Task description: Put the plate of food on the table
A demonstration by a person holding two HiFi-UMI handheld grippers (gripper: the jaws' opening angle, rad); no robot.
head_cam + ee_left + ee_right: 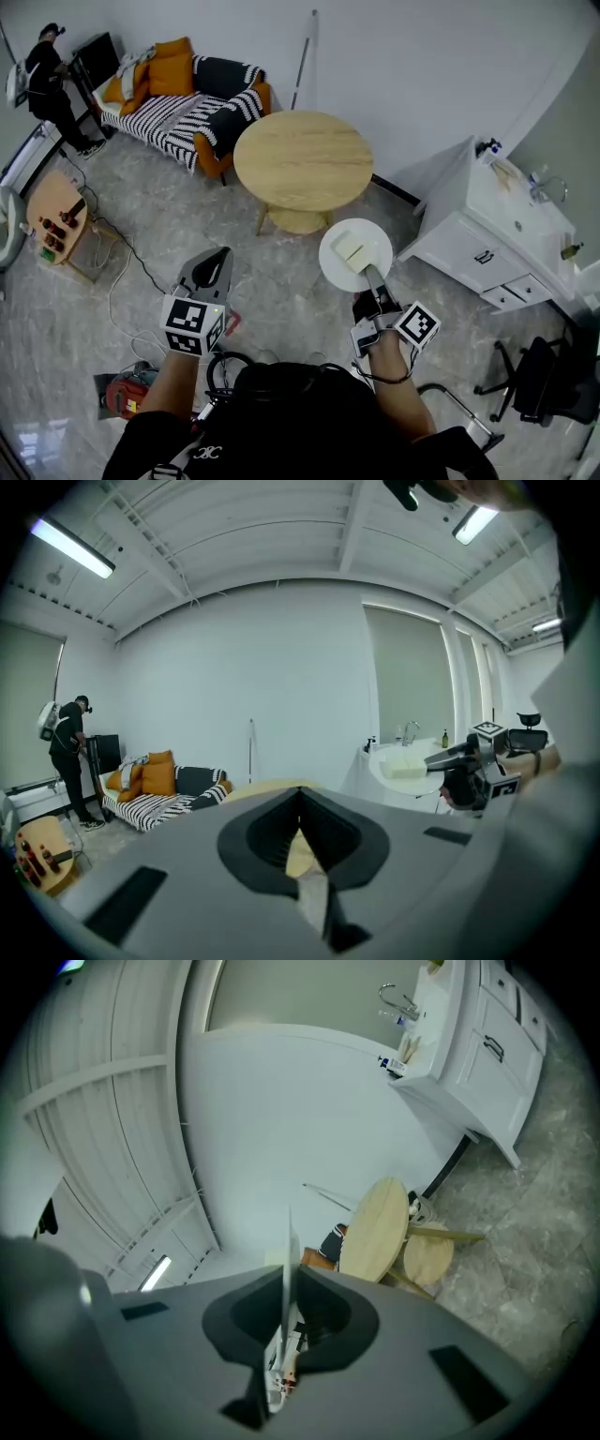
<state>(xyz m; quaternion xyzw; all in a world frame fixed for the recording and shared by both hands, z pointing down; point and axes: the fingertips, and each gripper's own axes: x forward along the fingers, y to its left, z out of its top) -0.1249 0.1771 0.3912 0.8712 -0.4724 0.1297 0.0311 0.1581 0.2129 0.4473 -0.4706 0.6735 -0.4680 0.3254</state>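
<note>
A white plate (354,251) with a pale block of food (349,248) hangs in the air just in front of the round wooden table (302,159). My right gripper (372,274) is shut on the plate's near rim. In the right gripper view the plate (287,1241) shows edge-on as a thin line between the jaws of the right gripper (284,1309), with the table (373,1232) ahead. My left gripper (212,272) hangs to the left over the floor, shut and holding nothing. The left gripper view shows the left gripper (300,797), the plate (405,767) at the right and the table (272,787) beyond.
A striped sofa with orange cushions (187,108) stands behind the table. At the right is a white cabinet with a sink (492,234). A person (47,84) stands at the far left near a small wooden stand (56,216). Cables and a red object (127,394) lie on the floor.
</note>
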